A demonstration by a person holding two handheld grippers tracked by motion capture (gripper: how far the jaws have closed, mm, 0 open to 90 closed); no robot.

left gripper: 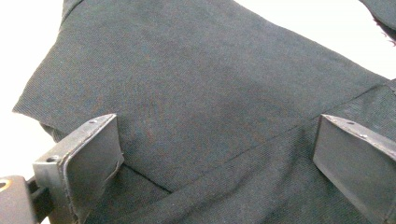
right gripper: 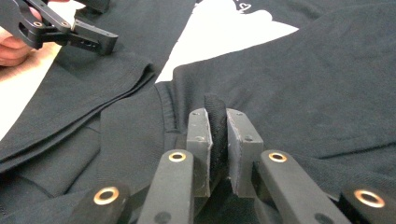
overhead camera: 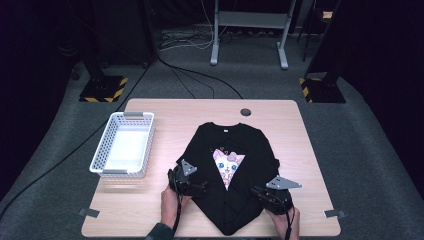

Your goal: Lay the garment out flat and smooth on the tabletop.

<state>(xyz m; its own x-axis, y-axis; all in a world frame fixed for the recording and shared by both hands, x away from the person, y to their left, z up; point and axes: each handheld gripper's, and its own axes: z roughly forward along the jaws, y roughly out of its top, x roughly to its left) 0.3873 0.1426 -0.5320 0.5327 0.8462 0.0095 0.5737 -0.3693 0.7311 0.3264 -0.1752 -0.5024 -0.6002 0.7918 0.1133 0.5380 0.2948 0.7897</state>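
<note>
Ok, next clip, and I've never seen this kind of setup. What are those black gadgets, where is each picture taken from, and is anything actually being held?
No robot here: a person at a table holds a hand-operated two-jaw gripper in each hand. The high view looks down from above the person's side, with the left gripper at the left and the right gripper at the right. Each of the other two pictures comes from a camera riding on one gripper, looking along its jaws. On the wooden table lie a black T-shirt with a cartoon cat print, its sides folded in, and a white basket with nothing in it. The right gripper is shut on a fold of the shirt. The left gripper is open over the cloth.
</note>
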